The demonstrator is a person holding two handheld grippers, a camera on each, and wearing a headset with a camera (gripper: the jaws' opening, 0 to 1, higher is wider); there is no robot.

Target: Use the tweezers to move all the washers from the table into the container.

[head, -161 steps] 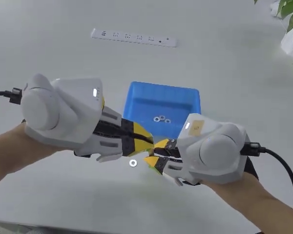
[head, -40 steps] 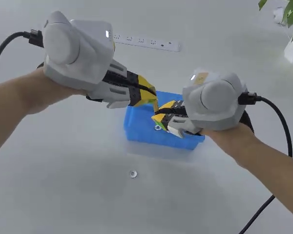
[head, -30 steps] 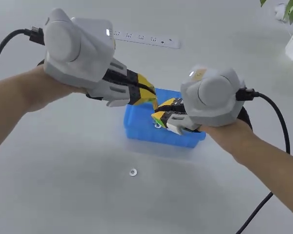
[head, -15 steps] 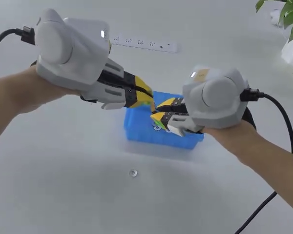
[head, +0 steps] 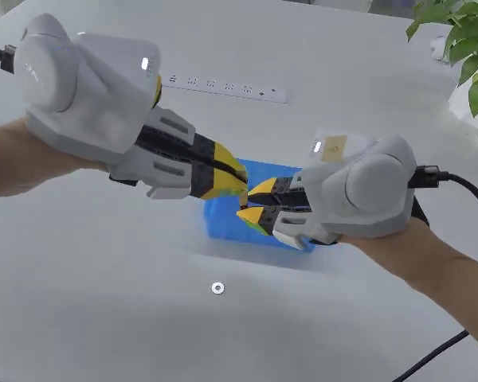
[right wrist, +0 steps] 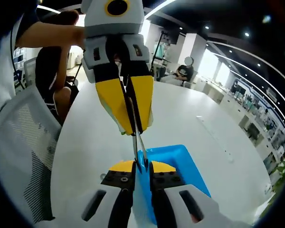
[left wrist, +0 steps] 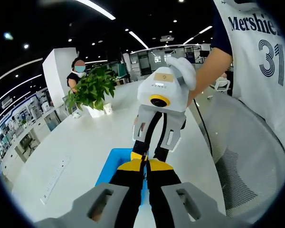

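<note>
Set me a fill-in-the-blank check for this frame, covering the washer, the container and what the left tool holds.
1. The washer lies on the ___, nearer the person than the container.
2. The container's colour is ___.
3. The left tool, its yellow jaws shut, holds the thin metal ___.
4. The long white thing beyond the container is a ___.
Missing words: table; blue; tweezers; power strip.
</note>
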